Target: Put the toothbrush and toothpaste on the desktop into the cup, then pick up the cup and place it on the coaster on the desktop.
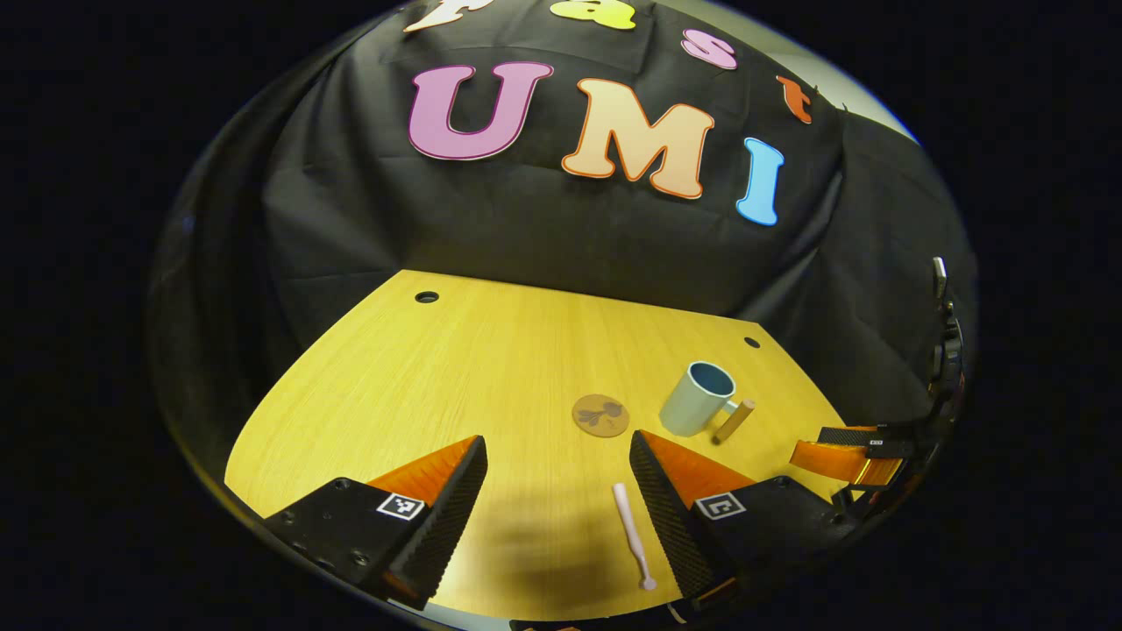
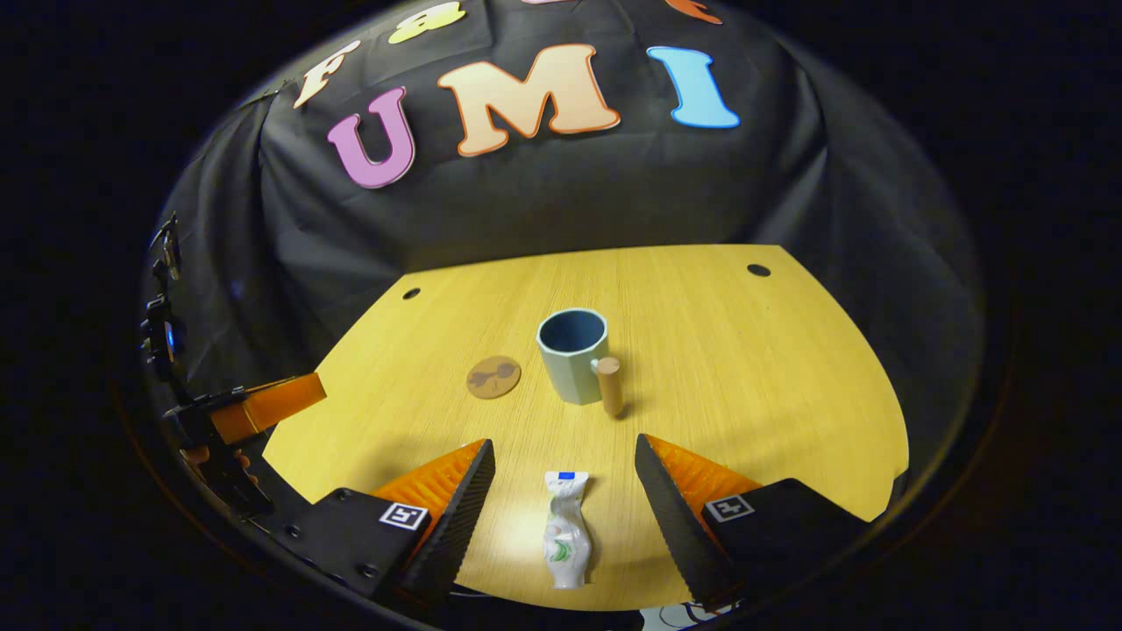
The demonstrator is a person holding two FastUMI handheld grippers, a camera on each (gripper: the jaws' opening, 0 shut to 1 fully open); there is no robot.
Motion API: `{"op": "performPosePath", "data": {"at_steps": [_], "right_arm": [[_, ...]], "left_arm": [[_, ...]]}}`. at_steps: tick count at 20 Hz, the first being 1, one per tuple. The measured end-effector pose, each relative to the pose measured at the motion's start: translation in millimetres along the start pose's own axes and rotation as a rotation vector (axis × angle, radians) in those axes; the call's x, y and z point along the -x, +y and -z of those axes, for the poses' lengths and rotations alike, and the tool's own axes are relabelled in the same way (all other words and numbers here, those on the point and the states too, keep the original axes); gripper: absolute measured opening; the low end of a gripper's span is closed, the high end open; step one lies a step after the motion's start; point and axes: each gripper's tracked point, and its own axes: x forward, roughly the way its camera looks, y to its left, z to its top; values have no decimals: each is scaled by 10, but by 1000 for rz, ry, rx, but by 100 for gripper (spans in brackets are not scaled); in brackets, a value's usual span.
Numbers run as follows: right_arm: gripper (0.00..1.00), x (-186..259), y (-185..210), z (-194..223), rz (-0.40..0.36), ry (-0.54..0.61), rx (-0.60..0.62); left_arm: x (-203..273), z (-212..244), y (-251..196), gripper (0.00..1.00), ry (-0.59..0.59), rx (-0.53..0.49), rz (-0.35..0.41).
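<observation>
The right hand-held gripper (image 2: pixel 561 517), jaws apart, should lower squarely around the toothpaste (image 2: pixel 565 530) between its fingers.

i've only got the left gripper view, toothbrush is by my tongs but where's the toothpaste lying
Observer: The toothpaste lies flat on the desktop. In the right gripper view it sits between the two fingers of the right tongs.
Operator: are those tongs closed on it
Observer: No, they are open. Each finger stands apart from the tube, one on either side.
Operator: anything in the cup
Observer: The right gripper view looks down into the cup, and nothing stands in it.
</observation>
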Motion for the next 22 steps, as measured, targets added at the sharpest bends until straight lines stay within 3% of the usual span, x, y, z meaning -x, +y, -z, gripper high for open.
{"op": "performPosePath", "data": {"at_steps": [1, 3, 4, 8, 9, 12, 18, 19, 20, 22], "right_arm": [[94, -44, 48, 65, -11, 36, 3], [94, -153, 99, 181, -18, 102, 13], [99, -213, 107, 240, -16, 133, 23], [94, -404, 102, 543, 4, 290, 53], [99, -436, 81, 646, 15, 344, 52], [99, -523, 53, 849, 43, 471, 28], [98, -673, -54, 988, 107, 569, 41], [92, -676, -83, 1027, 120, 589, 51], [94, -688, -116, 1057, 130, 606, 61], [89, -699, -132, 1113, 138, 636, 73]], "left_arm": [[5, 24, 39, 95, 8, 3, -5], [23, 74, 119, 95, 19, 0, -17], [23, 92, 168, 95, 22, -1, -26], [24, 183, 292, 95, 44, 19, -41], [20, 207, 335, 95, 50, 19, -48], [-7, 256, 504, 96, 64, 23, -81], [-111, 345, 704, 96, 102, 34, -91], [-125, 340, 719, 96, 104, 31, -89], [-150, 353, 721, 96, 106, 30, -86], [-184, 373, 697, 96, 115, 35, -76]]}}
